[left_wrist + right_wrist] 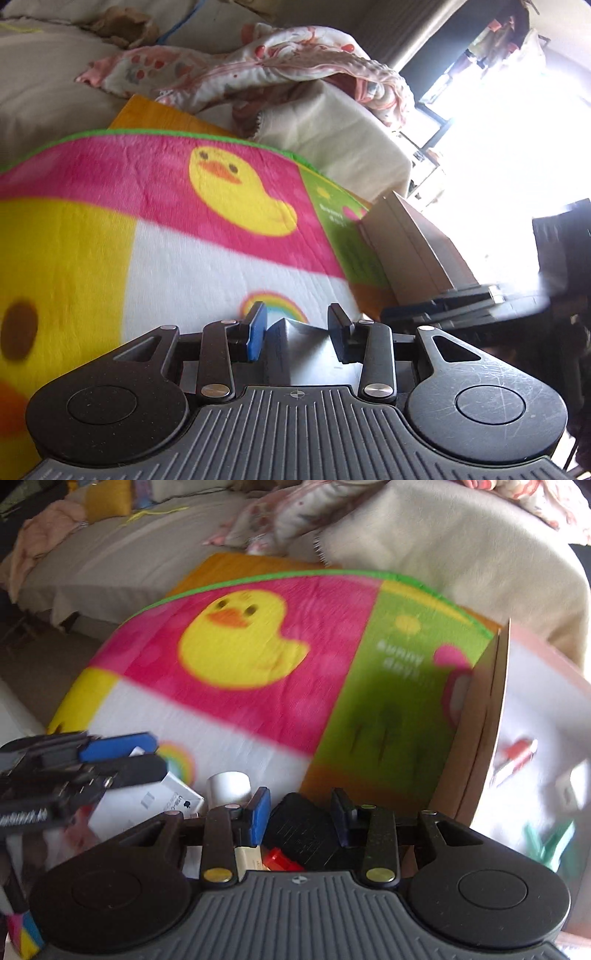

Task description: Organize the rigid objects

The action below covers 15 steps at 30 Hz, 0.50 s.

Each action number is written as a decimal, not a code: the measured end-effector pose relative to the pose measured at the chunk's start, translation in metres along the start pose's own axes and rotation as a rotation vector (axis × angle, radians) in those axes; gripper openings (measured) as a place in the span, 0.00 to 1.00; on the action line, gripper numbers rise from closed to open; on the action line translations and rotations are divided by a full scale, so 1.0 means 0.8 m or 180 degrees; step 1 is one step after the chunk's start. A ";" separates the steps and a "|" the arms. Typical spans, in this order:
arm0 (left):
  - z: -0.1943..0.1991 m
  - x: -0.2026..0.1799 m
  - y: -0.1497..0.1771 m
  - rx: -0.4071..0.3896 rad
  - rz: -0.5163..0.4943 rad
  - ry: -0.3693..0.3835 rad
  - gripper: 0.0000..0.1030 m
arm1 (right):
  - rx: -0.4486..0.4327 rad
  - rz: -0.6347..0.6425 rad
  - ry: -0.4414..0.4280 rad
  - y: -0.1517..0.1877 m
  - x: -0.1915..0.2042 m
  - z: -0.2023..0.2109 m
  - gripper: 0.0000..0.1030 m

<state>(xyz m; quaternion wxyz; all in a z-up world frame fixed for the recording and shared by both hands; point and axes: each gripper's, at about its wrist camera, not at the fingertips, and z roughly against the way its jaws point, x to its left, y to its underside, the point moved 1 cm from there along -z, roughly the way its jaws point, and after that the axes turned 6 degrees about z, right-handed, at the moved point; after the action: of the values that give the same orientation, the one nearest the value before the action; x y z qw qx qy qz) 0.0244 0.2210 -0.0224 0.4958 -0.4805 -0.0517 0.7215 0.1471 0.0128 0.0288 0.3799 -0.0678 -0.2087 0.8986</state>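
My left gripper (297, 334) is shut on a small white box (295, 332), whose corner pokes up between the blue and black pads. In the right wrist view the same gripper (157, 755) comes in from the left, holding the printed white box (177, 797). My right gripper (299, 814) is shut on a black ridged object (295, 827) that fills the gap between its pads. Below it lie a white cylinder (229, 786), a red piece (280, 860) and a beige piece (249, 858).
A bright duck-print blanket (184, 221) (258, 664) covers the surface ahead. An open cardboard box (480, 738) (410, 243) stands at its right edge, holding red and green items. Beige bedding and a floral cloth (280, 62) lie behind.
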 end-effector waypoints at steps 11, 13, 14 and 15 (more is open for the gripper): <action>0.026 -0.063 0.023 -0.0324 -0.0275 -0.0157 0.39 | -0.1215 -0.0329 0.0593 0.165 -0.056 0.152 0.41; 0.044 -0.081 0.032 -0.0474 -0.0449 -0.0256 0.39 | -0.1485 -0.0642 0.0960 0.187 -0.093 0.174 0.45; 0.053 -0.087 0.037 -0.0504 -0.0513 -0.0250 0.39 | -0.1571 -0.0804 0.1132 0.195 -0.113 0.178 0.45; 0.060 -0.094 0.044 -0.0498 -0.0568 -0.0207 0.39 | -0.1639 -0.0971 0.1275 0.202 -0.135 0.179 0.45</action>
<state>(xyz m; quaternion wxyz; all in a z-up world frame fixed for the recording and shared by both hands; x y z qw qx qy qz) -0.0315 0.1649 0.0323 0.5171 -0.4874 -0.1665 0.6836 0.0767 -0.2111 0.0853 0.5134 -0.3041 -0.3573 0.7185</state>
